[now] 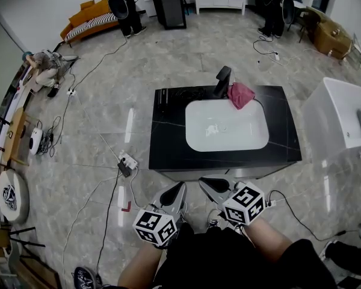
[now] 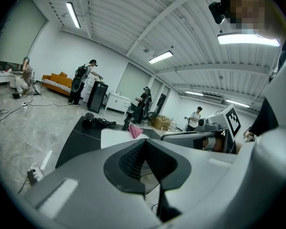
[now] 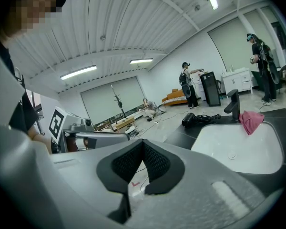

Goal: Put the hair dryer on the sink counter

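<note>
Black counter point(image 1: 168, 143) | hair dryer point(image 3: 188, 120) lies with its cord at the far left corner, beside the white basin point(image 1: 227, 125) | left gripper point(image 1: 180, 187) and right gripper point(image 1: 204, 182): jaws closed, empty, short of the near edge | placement appears done, nothing left.

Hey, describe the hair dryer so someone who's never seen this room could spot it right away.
Look for the black sink counter with the white basin, standing on the marbled floor. At its far left corner, left of the black faucet, lies the hair dryer with its cord bunched beside it. It's a black barrel shape, unlike the pink cloth right of the faucet.
</note>
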Motion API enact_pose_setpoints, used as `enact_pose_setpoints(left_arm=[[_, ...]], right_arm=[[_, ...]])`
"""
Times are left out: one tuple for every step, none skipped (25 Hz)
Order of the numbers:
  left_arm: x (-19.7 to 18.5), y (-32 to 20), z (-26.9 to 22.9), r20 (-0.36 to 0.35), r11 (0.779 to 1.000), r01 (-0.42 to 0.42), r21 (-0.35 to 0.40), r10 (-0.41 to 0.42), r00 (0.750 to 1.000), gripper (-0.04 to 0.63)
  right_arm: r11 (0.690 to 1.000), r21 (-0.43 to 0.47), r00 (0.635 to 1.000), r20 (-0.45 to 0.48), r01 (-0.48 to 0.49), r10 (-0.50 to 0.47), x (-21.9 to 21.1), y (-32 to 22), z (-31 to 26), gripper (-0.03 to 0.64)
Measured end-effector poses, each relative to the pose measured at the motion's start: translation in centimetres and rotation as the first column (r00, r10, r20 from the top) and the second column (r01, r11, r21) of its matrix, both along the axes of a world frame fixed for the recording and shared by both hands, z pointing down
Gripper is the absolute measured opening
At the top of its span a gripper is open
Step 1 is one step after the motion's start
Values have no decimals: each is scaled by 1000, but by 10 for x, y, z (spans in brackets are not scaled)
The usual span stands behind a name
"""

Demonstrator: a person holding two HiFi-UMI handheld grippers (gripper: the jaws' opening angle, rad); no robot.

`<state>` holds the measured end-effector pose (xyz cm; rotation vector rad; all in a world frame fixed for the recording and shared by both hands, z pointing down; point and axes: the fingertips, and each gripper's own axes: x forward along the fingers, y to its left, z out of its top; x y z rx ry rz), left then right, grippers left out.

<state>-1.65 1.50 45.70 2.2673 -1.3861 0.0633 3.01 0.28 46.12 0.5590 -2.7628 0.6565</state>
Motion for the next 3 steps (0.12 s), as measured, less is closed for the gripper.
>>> enact_pose_setpoints(left_arm=[[-1,-1,0,0,1000,0,0,0,1000,3],[-3,-1,-1,-1,1000,1,1,-1,1000,3],[-4,-2,-1,-1,1000,1,1,-1,1000,3]], right_arm=[[1000,0,1000,-1,-1,1,-1,-1,0,0],[1000,1,1000,-1,-2,2,-2,-2,0,0],[1000,1,1000,-2,-3,3,-3,-3,0,0]])
